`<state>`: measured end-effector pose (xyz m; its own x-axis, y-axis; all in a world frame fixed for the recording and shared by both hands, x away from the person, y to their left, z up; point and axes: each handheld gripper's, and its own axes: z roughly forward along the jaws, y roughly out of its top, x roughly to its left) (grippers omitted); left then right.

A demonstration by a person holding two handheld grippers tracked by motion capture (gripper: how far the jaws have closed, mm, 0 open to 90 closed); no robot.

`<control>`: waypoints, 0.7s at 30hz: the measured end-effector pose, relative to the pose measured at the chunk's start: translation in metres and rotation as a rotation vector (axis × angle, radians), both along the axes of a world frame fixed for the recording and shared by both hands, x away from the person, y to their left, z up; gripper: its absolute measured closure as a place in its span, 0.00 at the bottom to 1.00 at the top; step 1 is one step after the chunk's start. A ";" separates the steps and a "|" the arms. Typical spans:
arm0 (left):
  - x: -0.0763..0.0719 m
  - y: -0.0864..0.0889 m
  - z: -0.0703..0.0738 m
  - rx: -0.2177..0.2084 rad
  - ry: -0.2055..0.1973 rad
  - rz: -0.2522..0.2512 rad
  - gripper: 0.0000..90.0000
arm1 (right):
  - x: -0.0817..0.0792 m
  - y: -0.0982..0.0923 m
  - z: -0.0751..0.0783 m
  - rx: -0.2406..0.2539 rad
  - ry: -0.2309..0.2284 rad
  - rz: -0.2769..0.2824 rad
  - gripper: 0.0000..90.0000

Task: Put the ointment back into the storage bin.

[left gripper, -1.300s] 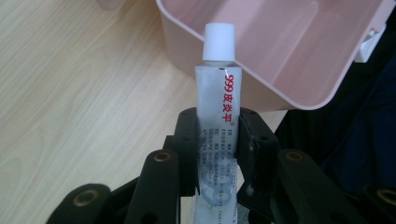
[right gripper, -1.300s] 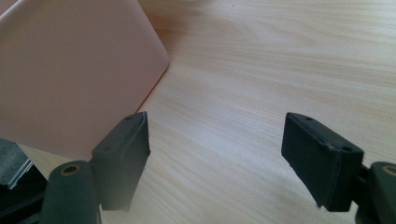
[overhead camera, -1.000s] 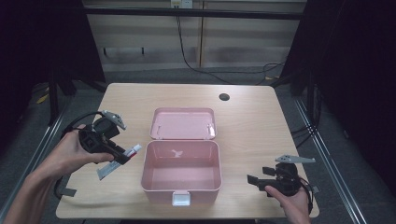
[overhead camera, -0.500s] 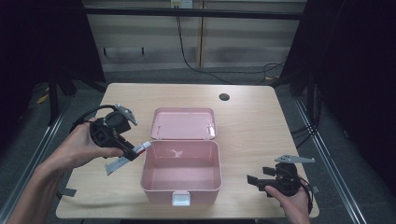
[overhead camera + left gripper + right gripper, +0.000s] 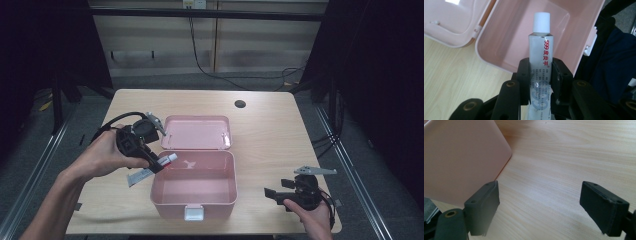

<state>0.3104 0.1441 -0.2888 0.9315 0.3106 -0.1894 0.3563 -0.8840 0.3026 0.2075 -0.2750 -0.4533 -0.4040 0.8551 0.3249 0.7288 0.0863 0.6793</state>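
A pink plastic box (image 5: pixel 220 197) stands open at the table's near middle, its lid (image 5: pixel 197 132) laid flat behind it. My left gripper (image 5: pixel 157 164) is shut on a silver ointment tube (image 5: pixel 541 47) with a white cap and red print. The tube's cap (image 5: pixel 171 157) reaches over the box's left rim (image 5: pixel 486 58), and its flat tail (image 5: pixel 137 176) hangs outside. In the left gripper view the box's inside (image 5: pixel 524 27) looks bare. My right gripper (image 5: pixel 275 195) rests low on the table right of the box, jaws wide open, nothing between them (image 5: pixel 540 205).
The wooden table (image 5: pixel 280 135) has a dark round hole (image 5: pixel 240 104) near its far edge. A white latch (image 5: pixel 194 214) sits on the box's front wall. The box's pink side (image 5: pixel 459 157) lies close to my right gripper's left jaw. Dark floor and rails surround the table.
My left gripper has carried the tube rightward from the table's left side until the cap is over the box's left rim. The right gripper has stayed still.
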 end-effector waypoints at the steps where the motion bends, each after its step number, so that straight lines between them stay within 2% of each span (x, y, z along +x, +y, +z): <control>1: -0.001 -0.003 0.000 0.002 0.003 0.001 0.79 | 0.000 0.000 0.000 0.000 0.000 -0.001 0.18; 7: -0.003 -0.018 0.001 0.000 0.003 -0.028 0.79 | 0.000 0.000 0.000 0.002 0.004 0.002 0.18; 9: -0.004 -0.024 0.000 -0.013 0.010 -0.054 0.79 | 0.000 0.000 0.000 0.000 0.004 0.001 0.18; 11: -0.008 -0.031 0.000 0.007 -0.004 -0.058 0.79 | 0.000 0.000 0.000 0.000 0.003 0.001 0.18; 12: -0.007 -0.035 0.001 0.002 -0.002 -0.083 0.79 | 0.000 0.000 0.000 0.000 0.002 0.000 0.18; 14: -0.007 -0.037 0.000 -0.011 0.007 -0.067 0.79 | 0.000 0.000 0.000 0.000 0.002 0.001 0.18; 16: -0.006 -0.041 -0.001 -0.004 0.014 -0.061 0.79 | 0.000 0.000 0.000 0.000 0.002 0.002 0.18; 19: -0.006 -0.046 -0.003 -0.007 0.019 -0.069 0.79 | 0.000 0.000 0.000 0.000 0.002 0.001 0.18; 21: -0.006 -0.050 -0.004 0.000 0.018 -0.095 0.79 | 0.000 0.000 0.000 0.000 0.002 0.001 0.18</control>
<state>0.3045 0.0940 -0.2932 0.9533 0.2211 -0.2059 0.2762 -0.9141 0.2968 0.2074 -0.2750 -0.4535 -0.4044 0.8545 0.3261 0.7301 0.0868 0.6778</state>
